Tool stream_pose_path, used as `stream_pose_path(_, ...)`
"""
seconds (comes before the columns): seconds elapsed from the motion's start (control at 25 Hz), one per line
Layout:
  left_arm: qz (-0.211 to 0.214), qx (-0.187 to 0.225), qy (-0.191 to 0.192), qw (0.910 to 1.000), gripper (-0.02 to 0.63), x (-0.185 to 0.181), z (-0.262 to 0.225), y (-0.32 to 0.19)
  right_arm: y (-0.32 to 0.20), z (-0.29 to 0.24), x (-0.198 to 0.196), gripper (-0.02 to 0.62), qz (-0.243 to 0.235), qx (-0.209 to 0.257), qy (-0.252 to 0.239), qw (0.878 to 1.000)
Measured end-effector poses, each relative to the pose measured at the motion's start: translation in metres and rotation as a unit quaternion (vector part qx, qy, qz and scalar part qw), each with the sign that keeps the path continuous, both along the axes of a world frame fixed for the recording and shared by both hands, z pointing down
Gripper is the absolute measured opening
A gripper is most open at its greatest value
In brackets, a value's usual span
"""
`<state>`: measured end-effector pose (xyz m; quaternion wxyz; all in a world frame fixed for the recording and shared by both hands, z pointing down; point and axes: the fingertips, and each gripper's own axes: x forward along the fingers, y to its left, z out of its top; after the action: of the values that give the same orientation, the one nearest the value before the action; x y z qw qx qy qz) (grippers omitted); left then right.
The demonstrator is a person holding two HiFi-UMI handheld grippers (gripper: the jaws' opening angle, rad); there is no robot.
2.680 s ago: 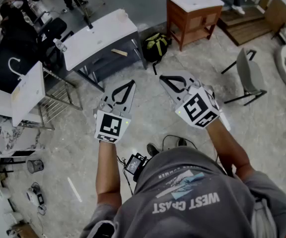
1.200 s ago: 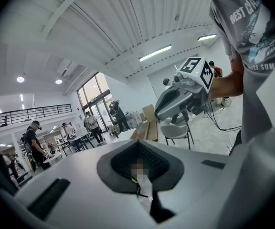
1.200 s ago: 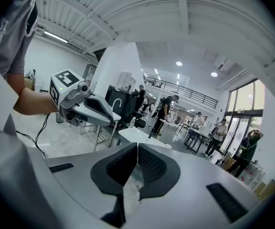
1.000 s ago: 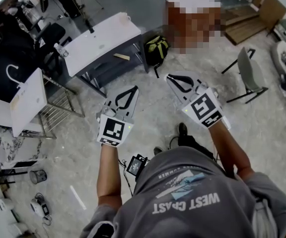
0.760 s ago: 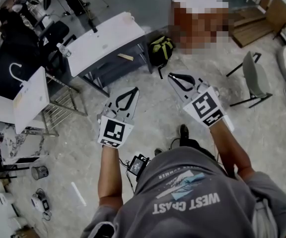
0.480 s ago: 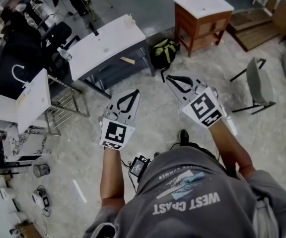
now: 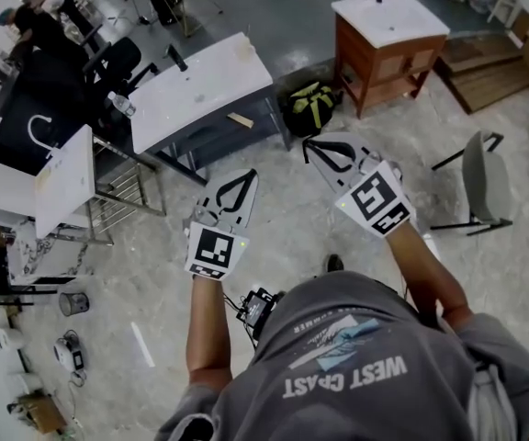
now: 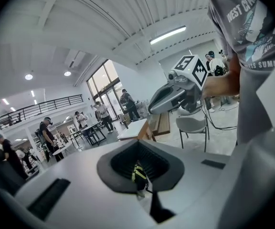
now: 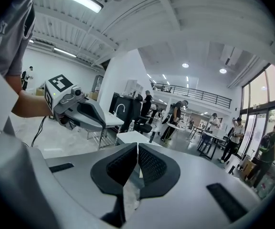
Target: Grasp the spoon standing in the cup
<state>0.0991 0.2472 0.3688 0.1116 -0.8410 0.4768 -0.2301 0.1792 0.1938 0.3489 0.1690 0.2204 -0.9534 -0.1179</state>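
Nothing was begun: no cup or spoon showed; left gripper (image 7: 242, 178) and right gripper (image 7: 310, 145) hung closed, empty, above the floor (image 7: 287, 214).

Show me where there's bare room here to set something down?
The top of the white table is mostly bare. The floor between the green backpack and the grey chair is open too. Crowded: the far left, around the wire rack and the clutter below it.

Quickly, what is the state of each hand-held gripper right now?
Left hand-held gripper: closed, holding nothing.
Right hand-held gripper: closed, holding nothing.
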Motion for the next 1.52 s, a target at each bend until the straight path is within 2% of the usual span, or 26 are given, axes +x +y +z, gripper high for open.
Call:
stream_pose_path(0.56, -0.03, -0.011, -0.017, 0.9994, 0.002, 0.022, 0.001, -0.021, -0.03, 0.003, 0.022, 0.034, -0.031, -0.009, -0.012, 0.999)
stream_pose_path(0.88, -0.019, -0.016, -0.005, 0.9997, 0.002, 0.011, 0.016, -0.035, -0.044, 0.017, 0.016, 0.034, -0.015, -0.017, 0.0, 1.0)
stream_pose_path(1.28, 0.033, -0.007, 0.005, 0.9994, 0.002, -0.026, 0.011, -0.077, -0.077, 0.011, -0.013, 0.034, 0.038, -0.013, 0.009, 0.999)
stream_pose_path(1.52, 0.045, -0.008, 0.006, 0.9989, 0.002, -0.071, 0.01, -0.11, -0.103, 0.009, -0.052, 0.034, 0.056, -0.012, 0.009, 0.998)
